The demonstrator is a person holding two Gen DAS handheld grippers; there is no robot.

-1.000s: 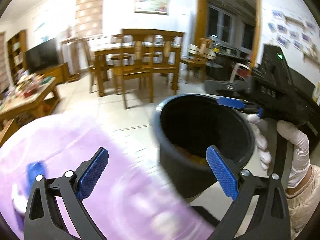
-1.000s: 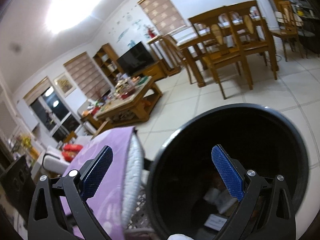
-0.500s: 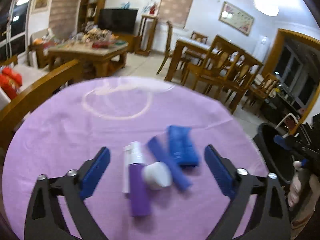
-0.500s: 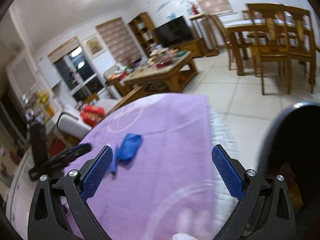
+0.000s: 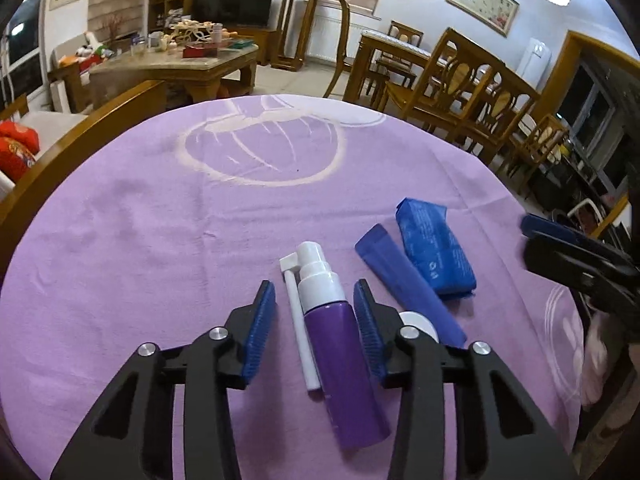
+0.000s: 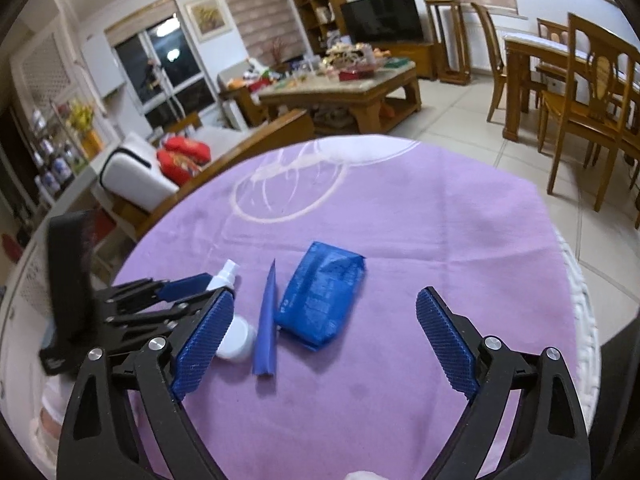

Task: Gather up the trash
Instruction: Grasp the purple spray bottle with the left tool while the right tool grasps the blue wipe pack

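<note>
Left gripper (image 5: 314, 308): fingers parted to a narrow gap, straddling the purple spray bottle (image 5: 344, 368). The bottle lies flat on the desk between the two pads; its white pump head (image 5: 314, 268) points forward past the fingertips. The right pad stands just beside the bottle's shoulder; the left pad stands apart from it, with the bottle's thin white tube (image 5: 300, 332) lying in that gap. Contact cannot be confirmed on either side, so the fingers are not clamped.

Just outside the left gripper's right finger: a white round cap (image 5: 418, 322), partly hidden behind that finger. Further right, a blue flattened tube (image 5: 408, 284) lies at a slant, and touching its right side is a blue soft packet (image 5: 434, 248).

Right gripper (image 6: 324, 312): fingers spread wide, holding nothing, hovering over the desk. The blue packet and the blue tube lie between its pads, forward of the fingertips and nearer the left pad; the white cap sits against that left pad.

The desk carries a purple cloth (image 5: 160, 240).
</note>
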